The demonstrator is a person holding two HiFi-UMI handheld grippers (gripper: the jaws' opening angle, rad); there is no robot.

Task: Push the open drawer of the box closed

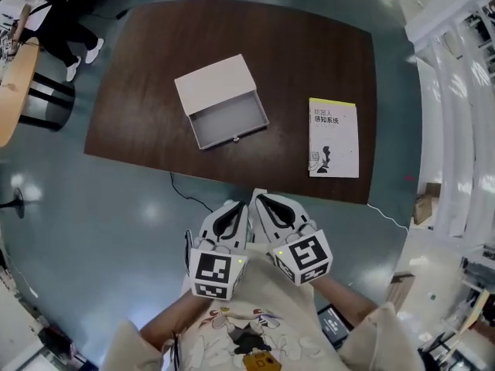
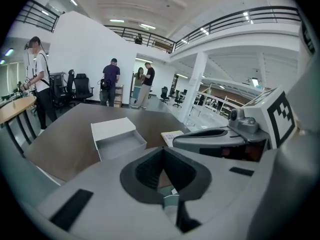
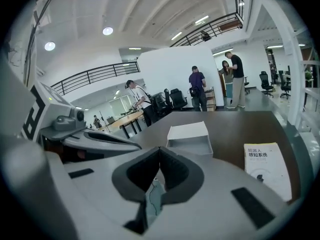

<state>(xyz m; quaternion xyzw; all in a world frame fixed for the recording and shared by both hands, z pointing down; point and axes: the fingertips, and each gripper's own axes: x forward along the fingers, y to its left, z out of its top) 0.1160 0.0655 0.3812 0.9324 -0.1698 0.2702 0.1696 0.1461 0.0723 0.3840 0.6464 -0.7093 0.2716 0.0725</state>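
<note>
Table holds box, drawer open, push not started; left tool and right tool clenched empty, well apart from it.

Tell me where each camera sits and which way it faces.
Head view: on the head, steeply down at table, box, open drawer, book; left gripper, right gripper, forearms show.
Left gripper view: on the left gripper, along its shut jaws toward the box; right gripper alongside.
Right gripper view: likewise on the right gripper; left gripper alongside.
All three share the box and book.
</note>
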